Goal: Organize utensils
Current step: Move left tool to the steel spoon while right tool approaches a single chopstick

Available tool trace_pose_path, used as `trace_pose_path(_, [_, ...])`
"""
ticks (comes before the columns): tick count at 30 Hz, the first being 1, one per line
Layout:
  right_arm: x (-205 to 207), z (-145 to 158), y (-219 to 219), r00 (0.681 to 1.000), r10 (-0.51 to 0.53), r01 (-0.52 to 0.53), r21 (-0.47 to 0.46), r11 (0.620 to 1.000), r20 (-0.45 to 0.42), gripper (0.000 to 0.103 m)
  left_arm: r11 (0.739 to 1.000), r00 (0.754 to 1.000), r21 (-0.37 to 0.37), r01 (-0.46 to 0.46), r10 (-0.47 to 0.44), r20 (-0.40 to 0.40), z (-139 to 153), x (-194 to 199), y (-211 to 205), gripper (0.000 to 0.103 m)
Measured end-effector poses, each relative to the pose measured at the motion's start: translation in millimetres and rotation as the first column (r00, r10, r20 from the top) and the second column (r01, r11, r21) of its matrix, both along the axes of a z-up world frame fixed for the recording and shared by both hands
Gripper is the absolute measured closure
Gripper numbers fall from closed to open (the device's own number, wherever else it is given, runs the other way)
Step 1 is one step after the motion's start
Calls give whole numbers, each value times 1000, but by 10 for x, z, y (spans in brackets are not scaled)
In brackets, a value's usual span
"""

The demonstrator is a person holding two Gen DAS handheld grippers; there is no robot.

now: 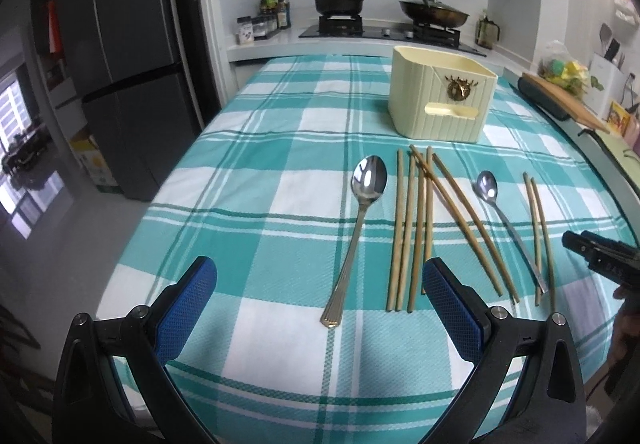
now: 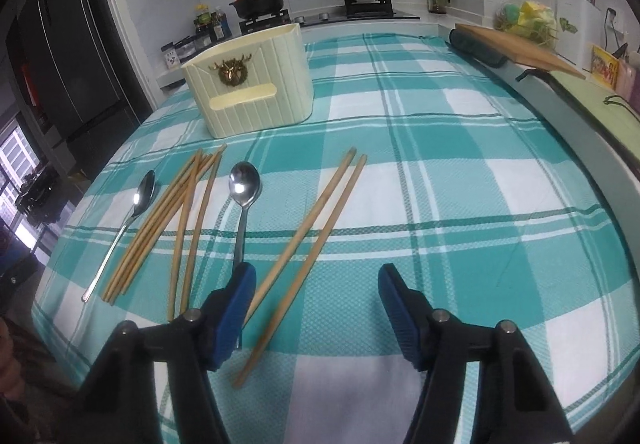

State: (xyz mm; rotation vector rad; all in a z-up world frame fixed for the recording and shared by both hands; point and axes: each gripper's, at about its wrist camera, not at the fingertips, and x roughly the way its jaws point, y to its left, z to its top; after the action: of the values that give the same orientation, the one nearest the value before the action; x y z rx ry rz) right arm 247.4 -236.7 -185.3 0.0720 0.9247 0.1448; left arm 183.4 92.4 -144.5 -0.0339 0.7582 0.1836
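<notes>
Both the left gripper (image 1: pixel 320 284) and right gripper (image 2: pixel 316 292) gape wide and empty; spoons (image 1: pixel 362 204) and chopsticks (image 1: pixel 412 228) lie before the holder (image 1: pixel 440 96).

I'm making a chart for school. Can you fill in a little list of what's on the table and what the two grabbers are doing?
surface: checked tablecloth
container: cream utensil holder, upright, beyond the utensils
spoons: large spoon and small spoon, both lying flat
chopsticks: chopstick bunch between the spoons; chopstick pair on the right
left gripper: open, holding nothing
right gripper: open, above the near end of the chopstick pair
put away so far: nothing visible
</notes>
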Motion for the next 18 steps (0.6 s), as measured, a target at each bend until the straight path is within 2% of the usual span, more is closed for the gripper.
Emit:
trace_pose_path(1, [38,-50,30,1000,3,-3,-13,1000,-9,46,1000,1000,-2,1,-1,-6,-8,3,10,0])
trace_pose_path(3, [94,-150,78,1000,4,-5,-43,999,-29,60,1000,1000,-14,0,-1,-23,-36,13,34,0])
trace_pose_path(9, [126,-309,137,998,15,-19,-59,998,-66,61,998,998,-58,7,-11,-55,-131,87,120,0])
trace_pose_path(13, [133,-342,256,997,49,-57,-168,984,-54,61,997,995,-70,20,-26,-97,-212,206,156,0])
trace_pose_path(18, [131,-322,166,998,13,-27,-213,977,-67,63,996,986,-52,73,-80,-149,-318,387,186,0])
